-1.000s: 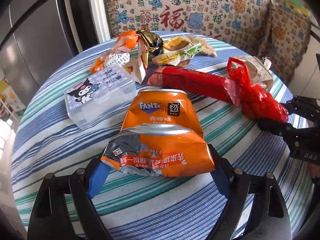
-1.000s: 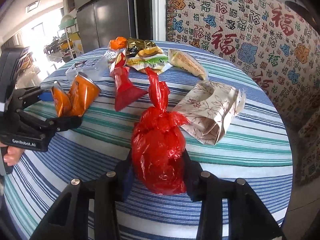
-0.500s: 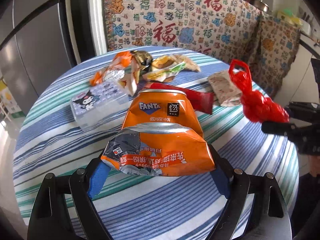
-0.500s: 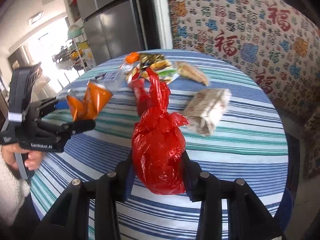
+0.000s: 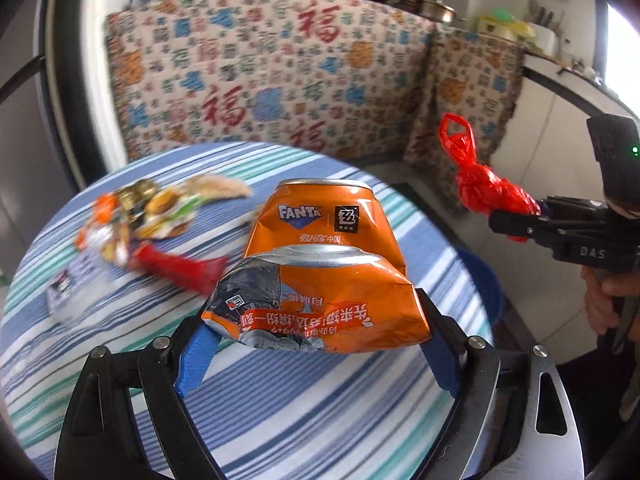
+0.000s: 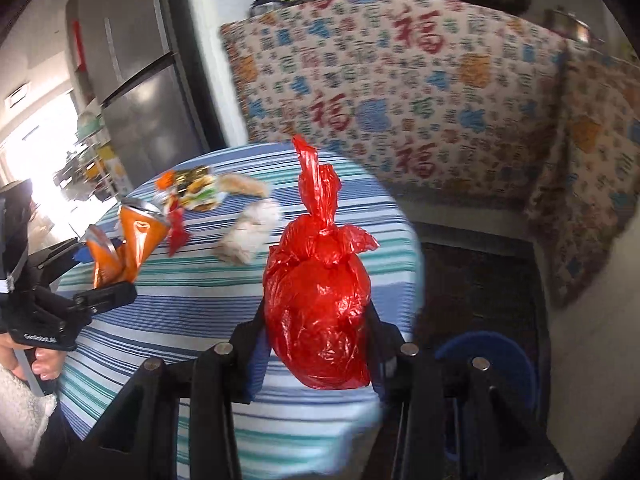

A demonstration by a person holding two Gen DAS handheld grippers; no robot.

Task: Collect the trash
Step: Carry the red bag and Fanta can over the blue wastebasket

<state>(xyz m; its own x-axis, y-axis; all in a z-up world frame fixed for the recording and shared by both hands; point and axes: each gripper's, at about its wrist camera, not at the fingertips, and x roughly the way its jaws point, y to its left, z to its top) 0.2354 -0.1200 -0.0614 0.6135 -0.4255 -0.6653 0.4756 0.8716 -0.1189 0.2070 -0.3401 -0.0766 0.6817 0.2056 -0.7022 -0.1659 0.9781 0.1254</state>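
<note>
Table (image 5: 280, 420): round, striped cloth; I see one, trash left on its far side.
Blue bin (image 6: 496, 364): one, on the floor beside the table; I judge it the drop target.
Red bag (image 6: 320, 304): one, knotted, lifted clear of the table; my right gripper (image 6: 316, 344) is clamped on its lower half.
Can (image 5: 324, 276): one, orange, crushed and folded; my left gripper (image 5: 316, 344) pinches it across its wide crumpled end.
Leftovers: one red wrapper (image 5: 176, 266), one paper bag (image 6: 250, 234), one clear box (image 5: 76, 284); blurred wrapper pile (image 5: 160, 208), count unclear.
Risk, bag: slick plastic could slip out.
Risk, can: held by a bent edge, it could twist free before the bin.
</note>
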